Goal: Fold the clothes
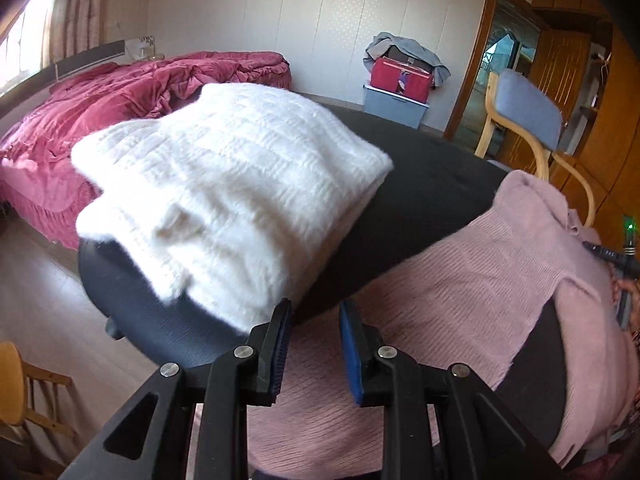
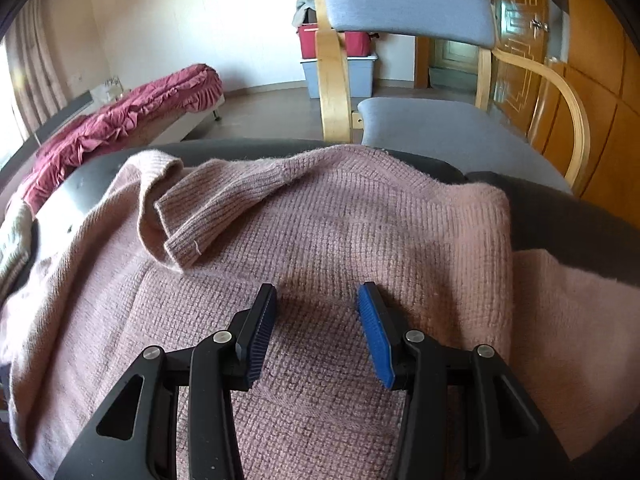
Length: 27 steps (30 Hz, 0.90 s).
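A folded white fluffy sweater (image 1: 224, 184) lies on the far left of the round black table (image 1: 432, 184). A pink knit sweater (image 1: 460, 280) is spread over the table's near side. My left gripper (image 1: 316, 306) is open above the pink sweater's left edge, close to the white one, with nothing between its pads. My right gripper (image 2: 317, 290) hovers open over the middle of the pink sweater (image 2: 340, 220), also holding nothing. One pink sleeve (image 2: 208, 208) lies folded across the body. A corner of the white sweater (image 2: 14, 236) shows at the left edge.
A bed with a red quilt (image 1: 132, 92) stands beyond the table on the left. A wooden armchair with grey-blue cushions (image 2: 412, 120) sits right behind the table. Storage boxes with a red bag (image 1: 400, 80) stand by the far wall, beside a wooden door (image 1: 560, 64).
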Motion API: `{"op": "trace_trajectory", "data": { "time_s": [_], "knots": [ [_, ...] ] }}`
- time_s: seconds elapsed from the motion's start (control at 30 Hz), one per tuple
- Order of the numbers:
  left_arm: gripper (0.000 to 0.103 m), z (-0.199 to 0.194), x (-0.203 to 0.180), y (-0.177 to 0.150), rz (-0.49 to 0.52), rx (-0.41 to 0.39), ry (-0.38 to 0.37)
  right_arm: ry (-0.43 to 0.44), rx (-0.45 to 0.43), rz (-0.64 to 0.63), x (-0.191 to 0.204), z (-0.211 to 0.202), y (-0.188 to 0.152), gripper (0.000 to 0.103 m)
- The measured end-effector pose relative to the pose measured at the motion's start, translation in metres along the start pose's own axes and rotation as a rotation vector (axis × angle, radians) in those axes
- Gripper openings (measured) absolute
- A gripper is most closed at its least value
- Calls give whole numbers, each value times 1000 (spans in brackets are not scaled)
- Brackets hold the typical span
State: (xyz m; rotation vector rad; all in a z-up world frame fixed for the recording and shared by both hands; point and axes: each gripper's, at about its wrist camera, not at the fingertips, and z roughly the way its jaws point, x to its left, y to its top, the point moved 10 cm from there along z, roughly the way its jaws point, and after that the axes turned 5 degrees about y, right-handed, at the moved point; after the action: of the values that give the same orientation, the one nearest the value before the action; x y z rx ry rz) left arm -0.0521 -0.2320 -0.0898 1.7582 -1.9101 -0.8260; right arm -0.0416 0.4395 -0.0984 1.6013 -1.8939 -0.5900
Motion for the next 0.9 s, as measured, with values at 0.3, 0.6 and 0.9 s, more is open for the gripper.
{"op": "trace_trajectory", "data": {
  "time_s": [0.3,0.6,0.9],
  "knots": [
    [35,-2,-10,-20,1,1,-120,-82,1,-63,-20,-3,2,50],
    [72,-11,-40,-24,73,23,-345,-78,-4,-56,-21,-8,-2,51],
    [14,-8,-70,-28,345,13,-99,-82,-3,-59,-19,-4,4,51]
  ]
}}
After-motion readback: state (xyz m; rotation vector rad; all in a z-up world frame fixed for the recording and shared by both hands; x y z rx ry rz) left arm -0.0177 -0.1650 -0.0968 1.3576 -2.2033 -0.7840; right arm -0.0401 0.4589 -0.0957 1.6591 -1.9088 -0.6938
